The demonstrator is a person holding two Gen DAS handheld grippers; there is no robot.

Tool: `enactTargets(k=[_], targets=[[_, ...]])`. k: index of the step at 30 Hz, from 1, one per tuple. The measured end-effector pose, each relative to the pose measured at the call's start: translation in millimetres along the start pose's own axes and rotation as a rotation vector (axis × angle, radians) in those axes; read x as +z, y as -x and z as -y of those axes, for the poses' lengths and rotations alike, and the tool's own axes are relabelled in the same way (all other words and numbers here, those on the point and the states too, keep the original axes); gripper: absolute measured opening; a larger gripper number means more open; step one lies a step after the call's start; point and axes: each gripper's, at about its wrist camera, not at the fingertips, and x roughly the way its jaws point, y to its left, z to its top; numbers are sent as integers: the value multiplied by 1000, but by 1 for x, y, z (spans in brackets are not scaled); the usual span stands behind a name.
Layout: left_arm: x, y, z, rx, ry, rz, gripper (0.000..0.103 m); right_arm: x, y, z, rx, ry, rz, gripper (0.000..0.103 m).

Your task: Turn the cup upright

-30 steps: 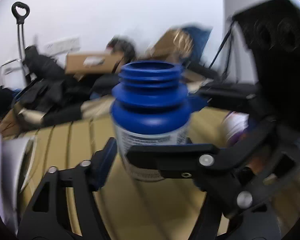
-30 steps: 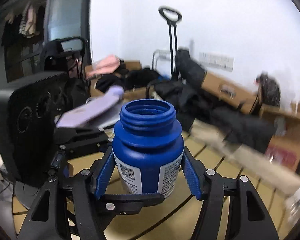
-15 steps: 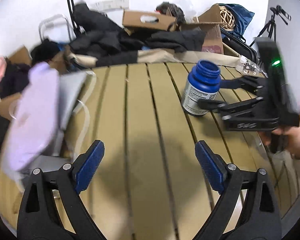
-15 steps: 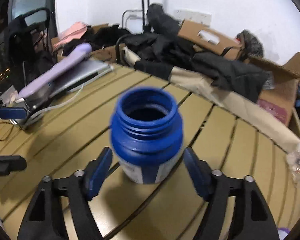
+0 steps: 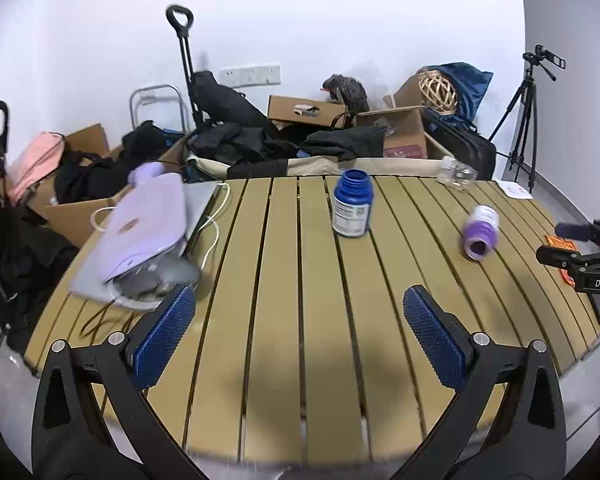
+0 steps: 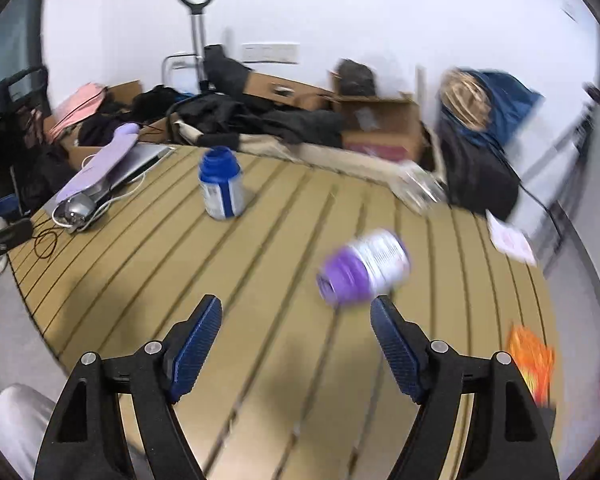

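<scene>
A blue open-mouthed bottle (image 5: pixel 351 209) stands upright on the slatted wooden table (image 5: pixel 284 320), also in the right wrist view (image 6: pixel 220 189). A purple and white bottle (image 5: pixel 479 232) lies on its side to its right, mouth toward me; it lies just beyond my right gripper's right finger (image 6: pixel 364 267). My left gripper (image 5: pixel 299 332) is open and empty, well back from the blue bottle. My right gripper (image 6: pixel 296 340) is open and empty; its fingertips show at the right edge of the left wrist view (image 5: pixel 572 245).
A lilac pouch on a laptop with a white cable (image 5: pixel 148 220) lies at the table's left. A clear crumpled item (image 5: pixel 458 174) sits at the far right edge. An orange packet (image 6: pixel 530 354) lies near the right edge. Boxes, bags and a tripod stand behind.
Both grippers let go of the blue bottle and pulled back from it. The bottle stands alone and upright. The right gripper swung right toward the purple bottle.
</scene>
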Motion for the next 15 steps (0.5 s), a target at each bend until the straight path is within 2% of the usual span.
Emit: enactTargets(k=[3, 7, 9, 12, 15], targets=[[-12, 40, 5, -9, 19, 3, 103, -22, 43, -3, -10, -15, 32, 81], [-24, 110, 9, 22, 39, 26, 103, -45, 111, -17, 1, -37, 82, 82], [-34, 154, 14, -6, 22, 73, 103, -62, 146, -28, 6, -18, 116, 82], [-53, 215, 16, 30, 12, 138, 103, -91, 194, -44, 34, -1, 140, 82], [-78, 261, 18, 55, 13, 162, 103, -122, 238, -60, 84, 6, 162, 82]])
